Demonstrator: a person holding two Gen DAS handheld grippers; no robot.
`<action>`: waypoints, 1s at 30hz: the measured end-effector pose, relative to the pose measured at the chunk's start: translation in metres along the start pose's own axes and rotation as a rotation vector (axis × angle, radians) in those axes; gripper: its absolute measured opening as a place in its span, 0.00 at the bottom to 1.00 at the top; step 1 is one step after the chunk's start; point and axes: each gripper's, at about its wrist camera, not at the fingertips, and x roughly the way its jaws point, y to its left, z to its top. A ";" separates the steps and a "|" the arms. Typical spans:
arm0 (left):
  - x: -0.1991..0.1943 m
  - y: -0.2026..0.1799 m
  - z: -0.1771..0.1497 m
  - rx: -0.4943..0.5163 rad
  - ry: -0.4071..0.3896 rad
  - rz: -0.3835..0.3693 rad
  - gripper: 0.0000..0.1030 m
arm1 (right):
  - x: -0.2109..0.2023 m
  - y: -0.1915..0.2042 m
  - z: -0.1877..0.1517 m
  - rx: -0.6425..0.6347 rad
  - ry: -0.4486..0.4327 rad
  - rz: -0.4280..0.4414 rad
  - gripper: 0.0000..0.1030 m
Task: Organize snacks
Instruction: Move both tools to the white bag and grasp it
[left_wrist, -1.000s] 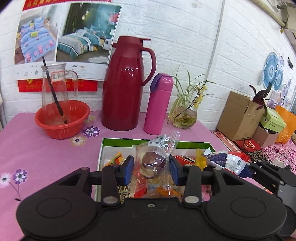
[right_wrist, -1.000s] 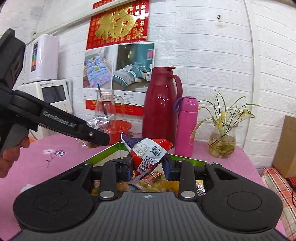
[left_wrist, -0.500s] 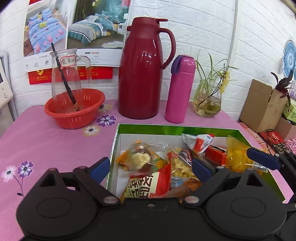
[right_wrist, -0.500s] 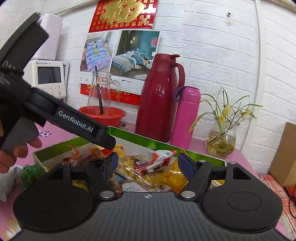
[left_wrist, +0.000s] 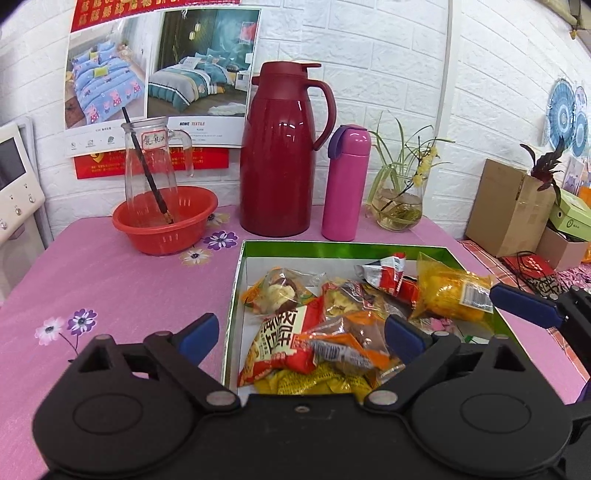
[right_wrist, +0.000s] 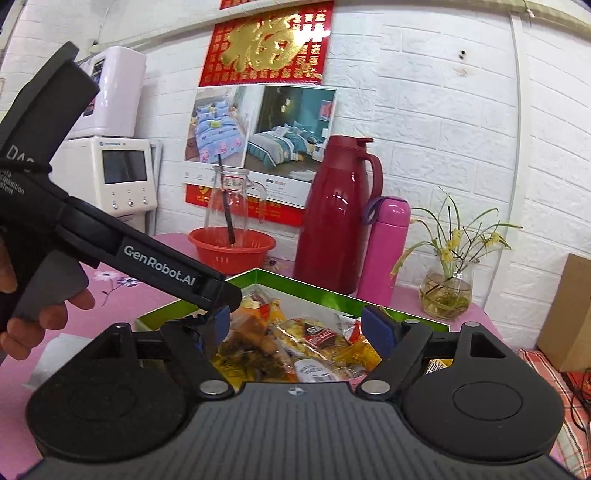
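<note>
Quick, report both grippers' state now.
Left gripper: open, holding nothing, above the snack box.
Right gripper: open, holding nothing, above the same box.

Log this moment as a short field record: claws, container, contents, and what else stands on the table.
left claw: open, nothing between the pads, over the near left part of the box
right claw: open, empty, above the snack pile
container: green-rimmed box on the pink tablecloth
contents: loose snack packets, piled unsorted
behind box: red thermos jug, pink bottle, plant vase
left of box: red basin holding a glass pitcher
</note>
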 end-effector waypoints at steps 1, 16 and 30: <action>-0.004 0.000 -0.002 0.002 -0.004 -0.005 1.00 | -0.003 0.003 0.000 -0.006 0.000 0.007 1.00; -0.074 0.052 -0.045 -0.038 0.003 -0.005 1.00 | -0.025 0.047 -0.034 -0.002 0.166 0.215 1.00; -0.064 0.122 -0.094 -0.241 0.167 -0.063 1.00 | -0.003 0.109 -0.037 0.036 0.251 0.401 1.00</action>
